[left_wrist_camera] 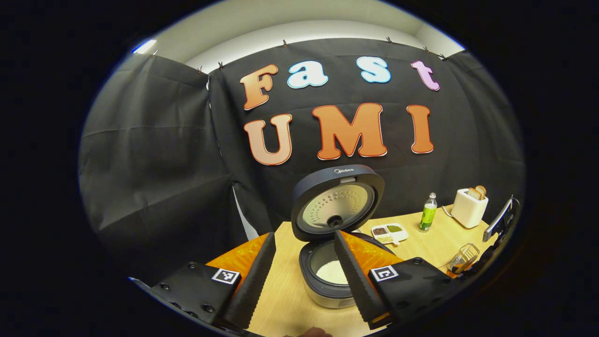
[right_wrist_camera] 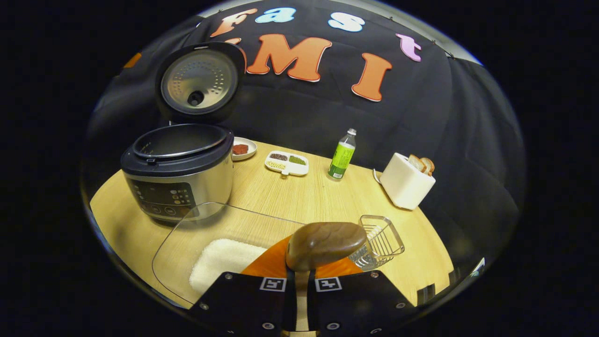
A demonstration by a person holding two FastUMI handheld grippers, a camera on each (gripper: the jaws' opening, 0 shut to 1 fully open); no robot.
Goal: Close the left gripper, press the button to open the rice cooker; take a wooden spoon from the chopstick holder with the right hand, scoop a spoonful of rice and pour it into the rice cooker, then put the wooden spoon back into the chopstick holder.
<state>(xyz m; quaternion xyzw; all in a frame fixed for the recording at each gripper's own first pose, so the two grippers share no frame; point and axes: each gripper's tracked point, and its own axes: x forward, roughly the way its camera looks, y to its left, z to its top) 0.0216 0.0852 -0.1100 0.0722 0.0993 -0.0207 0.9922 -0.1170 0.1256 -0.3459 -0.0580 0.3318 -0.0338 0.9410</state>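
Wooden spoon point(right_wrist_camera: 323, 245) is pinched in my right gripper point(right_wrist_camera: 302, 281), both fingers pressing its handle, bowl sticking up just ahead of the fingertips. Can't tell if it carries rice, I only see the rounded back of the bowl. Risk: handle is thin and held low, so a tilt could swivel it in the grip and dump grains on the table point(right_wrist_camera: 290, 196). Clear rice container point(right_wrist_camera: 187, 234) sits just under and to the left of this gripper; clipping its rim could shove it. Wire chopstick holder point(right_wrist_camera: 381, 238) stands just ahead to the right, light-looking, easy to tip on return. Rice cooker point(right_wrist_camera: 178, 173) is further ahead-left, lid point(right_wrist_camera: 199, 84) up, upright behind the pot. My left gripper point(left_wrist_camera: 302, 276) hangs spread apart, holding nothing, above the cooker, whose pot has white rice point(left_wrist_camera: 332, 271) in it; it could block the pour.
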